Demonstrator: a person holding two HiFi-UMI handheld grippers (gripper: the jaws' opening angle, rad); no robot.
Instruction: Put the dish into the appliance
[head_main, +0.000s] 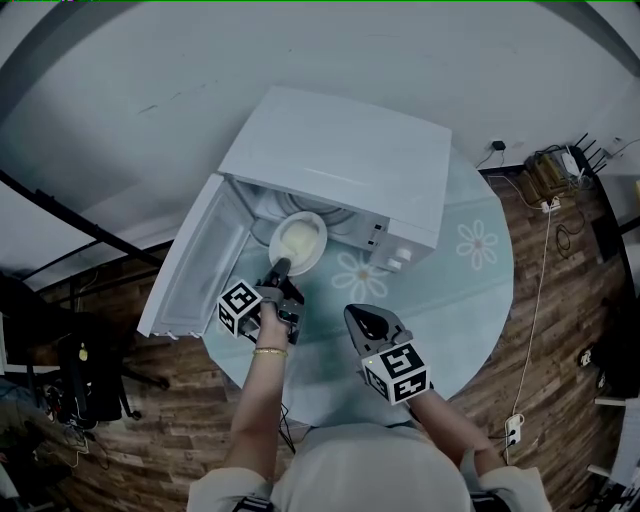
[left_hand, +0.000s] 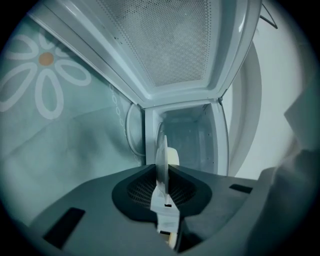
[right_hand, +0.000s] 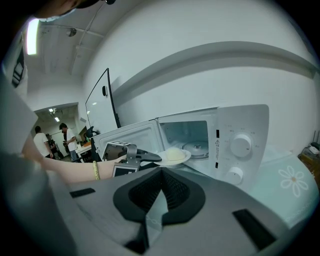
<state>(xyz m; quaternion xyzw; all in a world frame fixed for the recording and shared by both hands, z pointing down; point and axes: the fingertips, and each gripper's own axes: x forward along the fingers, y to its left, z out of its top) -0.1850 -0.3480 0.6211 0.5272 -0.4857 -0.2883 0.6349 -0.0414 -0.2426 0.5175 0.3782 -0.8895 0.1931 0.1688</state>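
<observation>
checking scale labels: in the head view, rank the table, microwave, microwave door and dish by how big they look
1. table, largest
2. microwave
3. microwave door, open
4. dish, smallest, held by the left tool

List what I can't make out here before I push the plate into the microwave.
Head view: the roof of the microwave and the plate hide the cavity floor.
Left gripper view: the plate sits edge-on between the fingers of the left gripper, hiding most of the food.
Right gripper view: the dial markings are too small to read.
</observation>
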